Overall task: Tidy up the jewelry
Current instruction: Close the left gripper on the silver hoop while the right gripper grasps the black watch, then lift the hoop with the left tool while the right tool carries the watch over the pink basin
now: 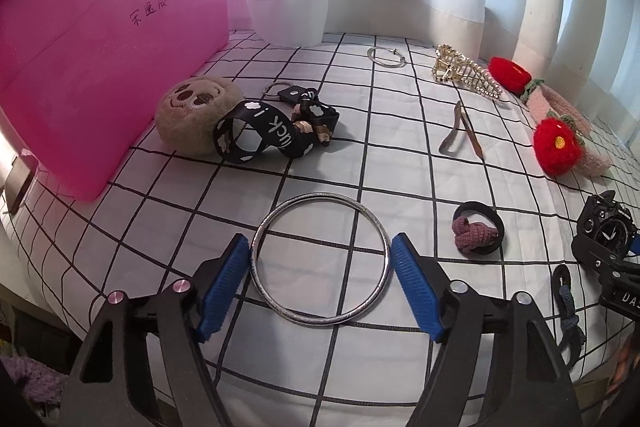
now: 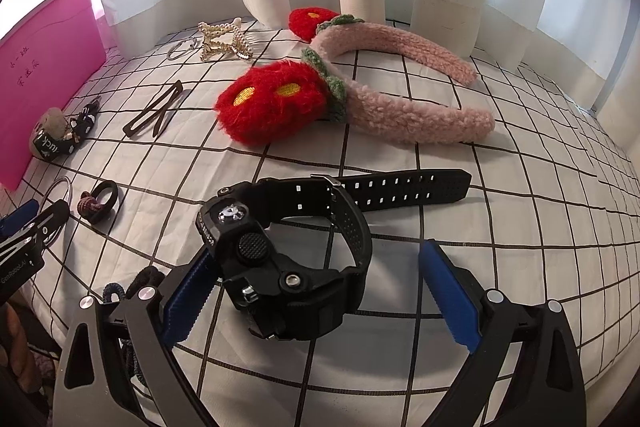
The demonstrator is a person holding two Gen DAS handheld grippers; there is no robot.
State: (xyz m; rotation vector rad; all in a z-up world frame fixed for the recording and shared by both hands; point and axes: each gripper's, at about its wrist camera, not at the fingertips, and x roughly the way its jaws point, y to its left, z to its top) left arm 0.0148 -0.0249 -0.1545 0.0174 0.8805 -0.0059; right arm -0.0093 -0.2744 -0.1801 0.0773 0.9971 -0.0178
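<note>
Left wrist view: my left gripper (image 1: 320,263) straddles the silver bangle (image 1: 320,259), which lies flat on the checked sheet (image 1: 420,155) at lower centre of frame. The jaws stand partly open, the blue pads (image 1: 224,287) just outside the ring on either side; the left pad looks at or almost at the rim, the right one just clear. I cannot confirm a grip yet. I judge the bangle to be rigid, light, smooth metal, so it is likely to slip or pop upward when squeezed across its width. Better to pinch one side of the rim, or close gently and lift slowly. Right wrist view: my right gripper (image 2: 316,291) is wide open around the black watch (image 2: 288,267), centre-low in frame. The left pad touches or nearly touches the case; the right pad is well apart from it. The watch looks heavier, with a hard case and flexible rubbery strap; the case is where I would take hold. The pink box (image 1: 100,59) at upper left is probably the destination. The fluffy headband (image 2: 400,99), hair ties and clips lie untouched.
</note>
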